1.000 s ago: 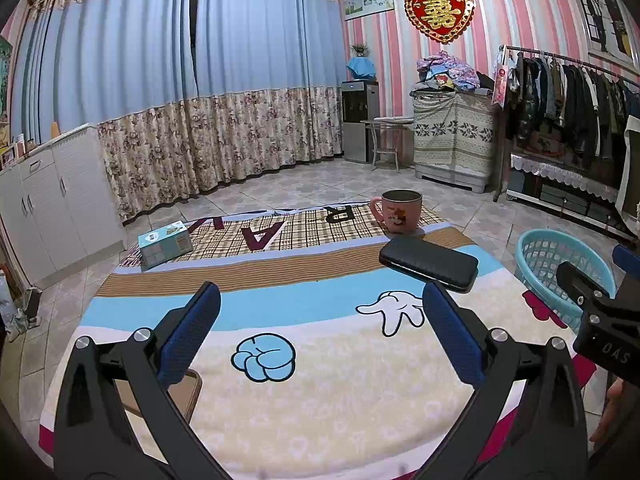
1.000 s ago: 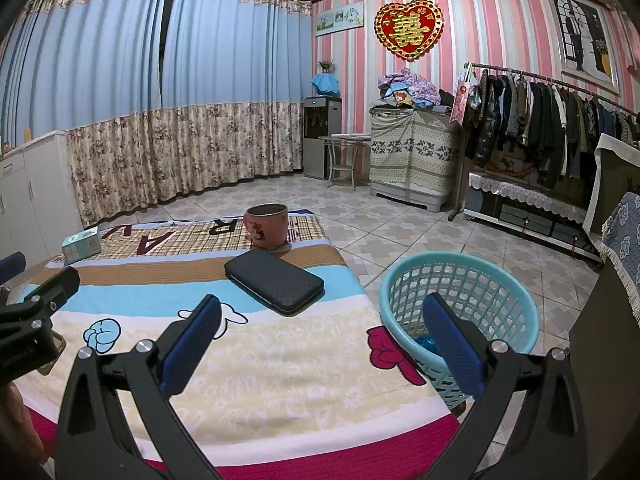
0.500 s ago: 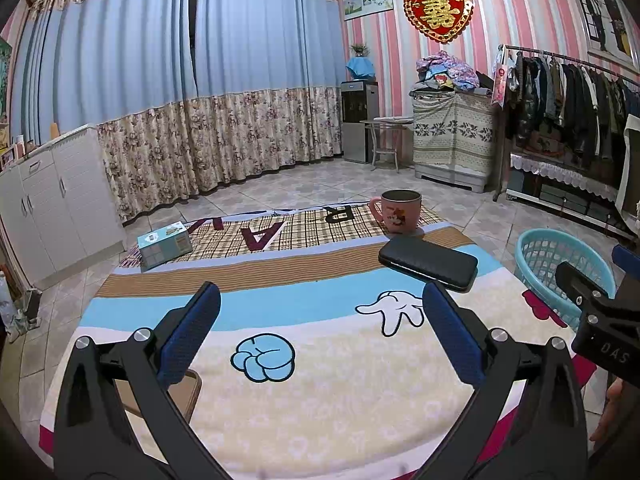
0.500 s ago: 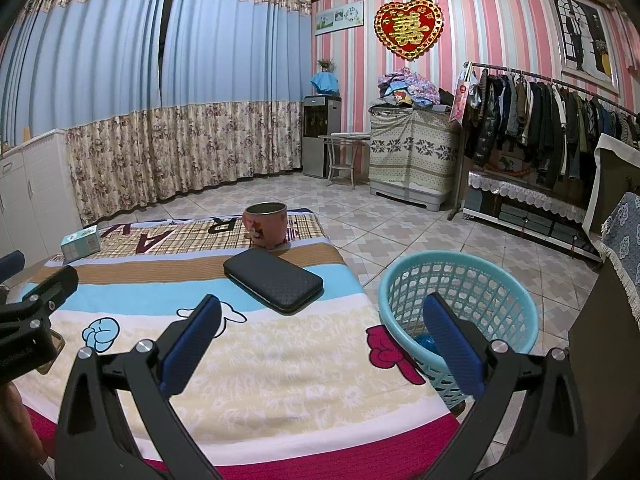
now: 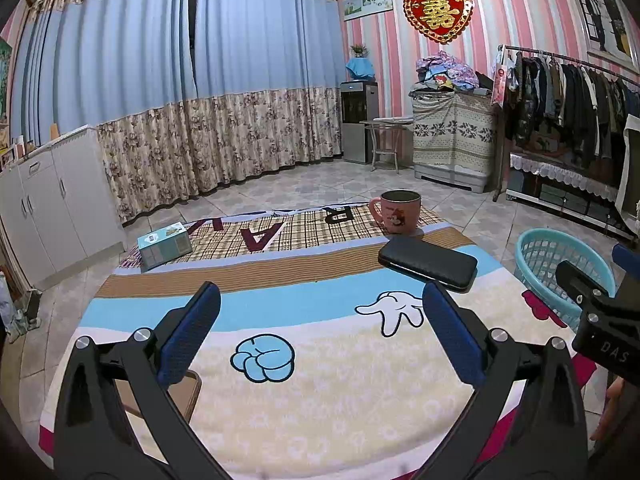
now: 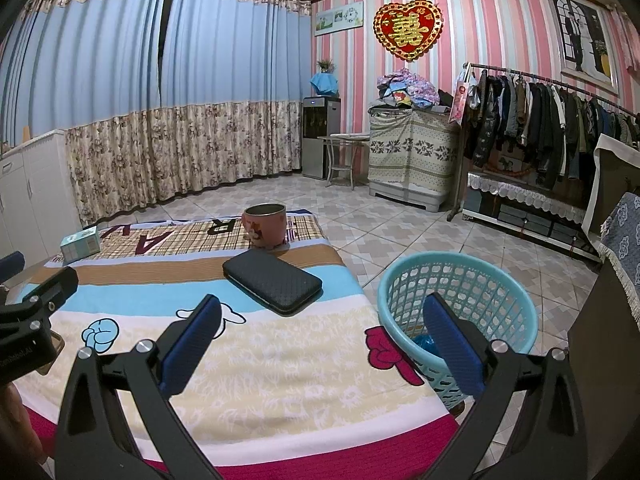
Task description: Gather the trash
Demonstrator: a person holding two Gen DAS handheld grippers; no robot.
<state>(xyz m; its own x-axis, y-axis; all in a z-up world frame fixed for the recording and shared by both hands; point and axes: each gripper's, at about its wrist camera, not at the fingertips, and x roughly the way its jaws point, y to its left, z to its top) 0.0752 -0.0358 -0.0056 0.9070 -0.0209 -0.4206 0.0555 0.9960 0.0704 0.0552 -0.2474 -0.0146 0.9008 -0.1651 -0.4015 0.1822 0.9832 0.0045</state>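
Both grippers, left gripper [image 5: 320,332] and right gripper [image 6: 322,334], hover level, jaws wide.

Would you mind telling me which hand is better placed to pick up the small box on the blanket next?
Probably the left. The small box lies at the blanket's far left corner, on the side of the open left tongs; the open right tongs hang by the basket.

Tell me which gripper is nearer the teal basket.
Right. The right gripper hangs open at the table's basket-side edge, its right finger overlapping the teal basket. The left gripper, also open, sits over the blanket's middle, with the basket far off to its right.
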